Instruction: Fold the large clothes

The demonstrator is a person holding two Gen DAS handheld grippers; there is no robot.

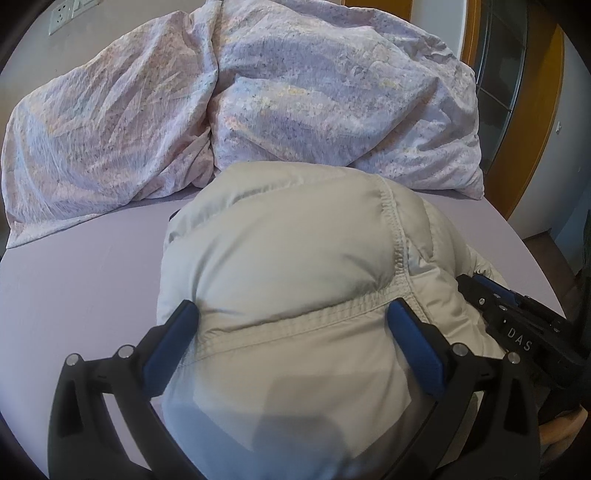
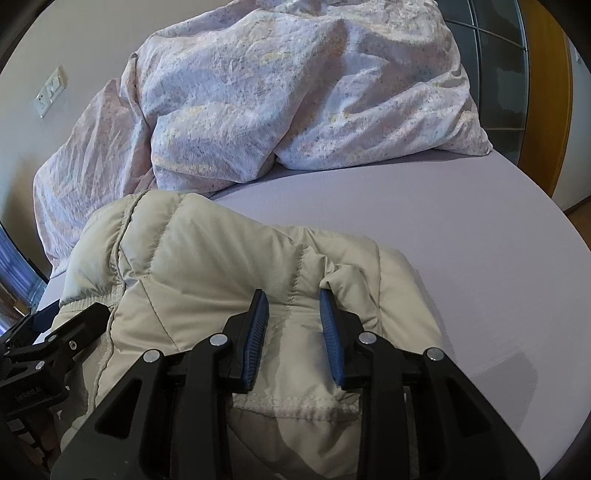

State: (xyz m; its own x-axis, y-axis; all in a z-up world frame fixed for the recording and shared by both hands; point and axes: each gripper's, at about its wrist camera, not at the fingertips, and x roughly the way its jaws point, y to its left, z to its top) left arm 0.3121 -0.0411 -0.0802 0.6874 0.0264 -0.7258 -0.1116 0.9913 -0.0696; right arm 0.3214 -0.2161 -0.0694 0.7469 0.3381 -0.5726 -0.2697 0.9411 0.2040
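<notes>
A cream puffy quilted jacket lies bunched on the lilac bed sheet. My left gripper is wide open, its blue pads on either side of a stitched hem fold of the jacket. In the right wrist view the jacket sits at lower left. My right gripper has its pads partly closed around a puffy fold near the jacket's hem. The right gripper's black body shows in the left wrist view, the left gripper's body in the right wrist view.
A crumpled floral duvet is heaped across the far side of the bed, also in the right wrist view. A wall socket is at upper left. A wooden door frame and floor lie to the right.
</notes>
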